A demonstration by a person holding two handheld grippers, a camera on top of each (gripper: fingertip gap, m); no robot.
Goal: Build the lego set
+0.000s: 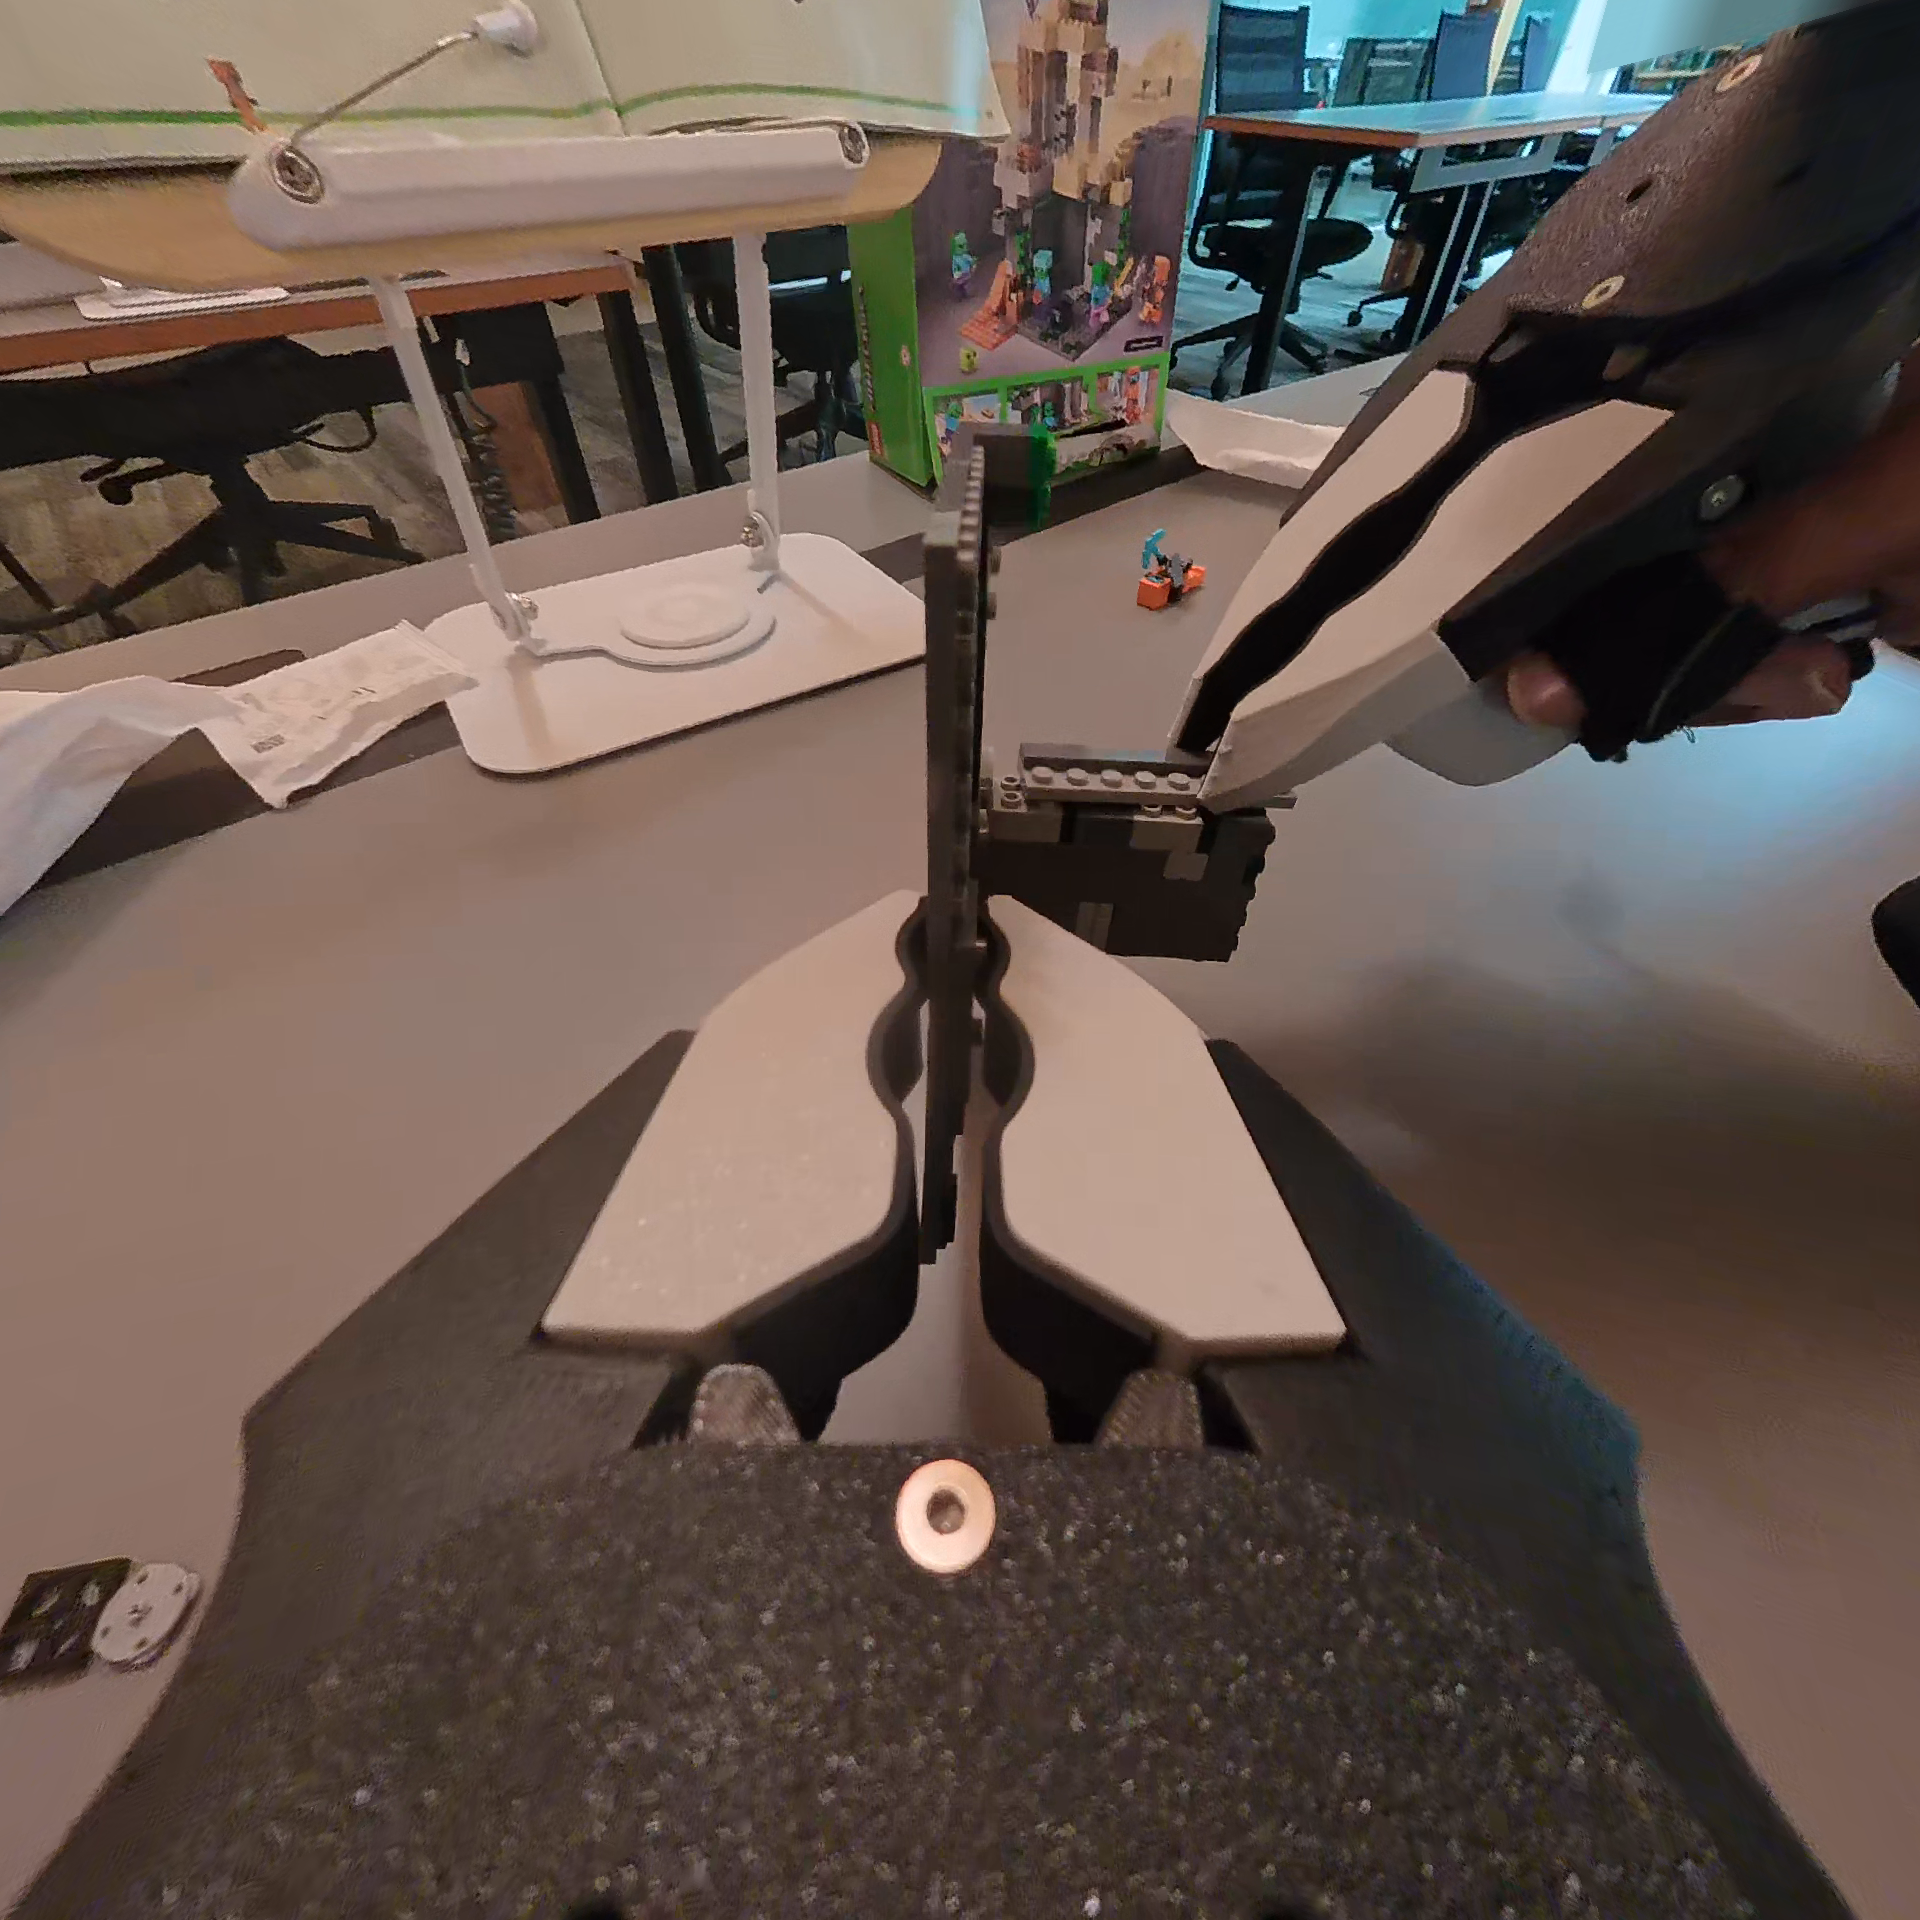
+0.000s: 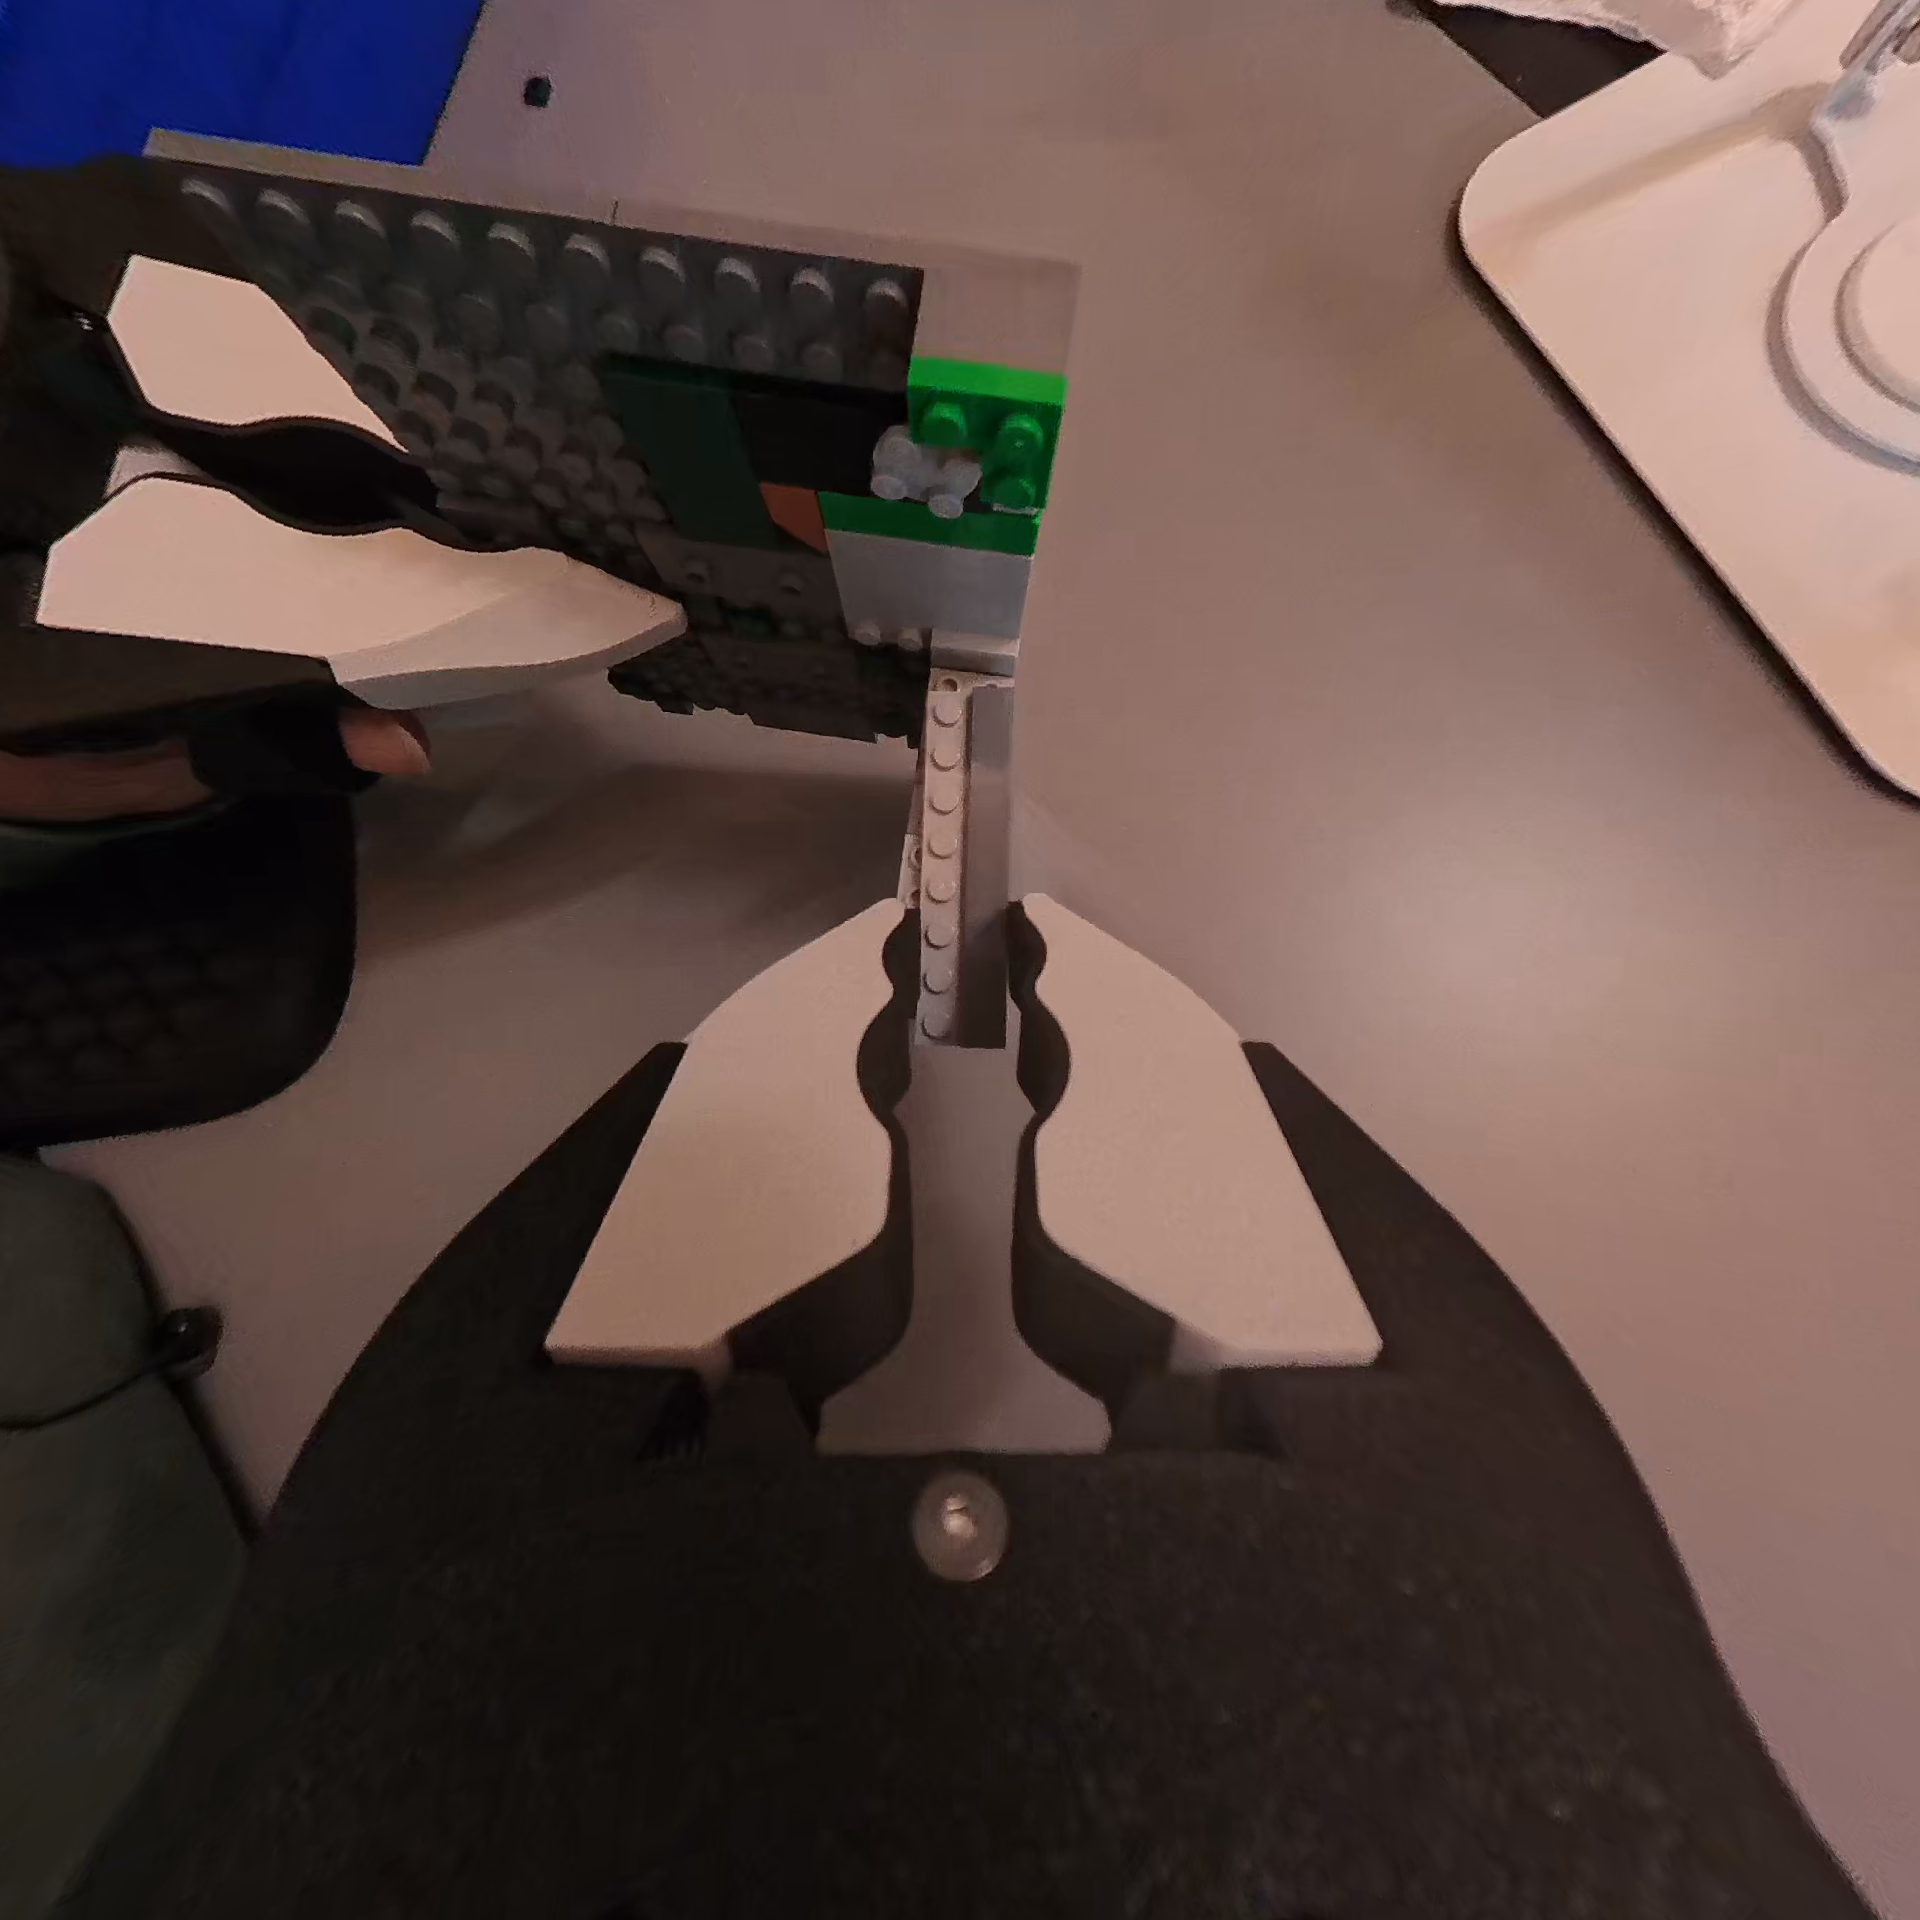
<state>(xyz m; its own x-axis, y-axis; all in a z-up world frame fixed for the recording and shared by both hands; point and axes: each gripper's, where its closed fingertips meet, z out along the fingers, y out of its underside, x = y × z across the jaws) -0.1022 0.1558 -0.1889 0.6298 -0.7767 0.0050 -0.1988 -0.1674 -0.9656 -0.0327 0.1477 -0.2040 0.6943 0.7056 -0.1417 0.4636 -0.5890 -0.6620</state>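
Grey office table [image 1: 416, 935], Lego box [image 1: 1049, 270] and white stand [image 1: 675, 665] behind. Left gripper [image 1: 951, 935] is pinched on the edge of the dark grey baseplate [image 1: 956, 675], holding it on edge, studs facing the right side. Right gripper [image 2: 951, 935] has its fingers closed on the near end of a long light grey plate [image 2: 943, 831]. The plate's long axis runs straight out from those fingers toward the grey wall [image 1: 1132, 873] built on the baseplate. It looks tilted and only partly seated, so the next push likely goes along the wall top. Right gripper does the work.
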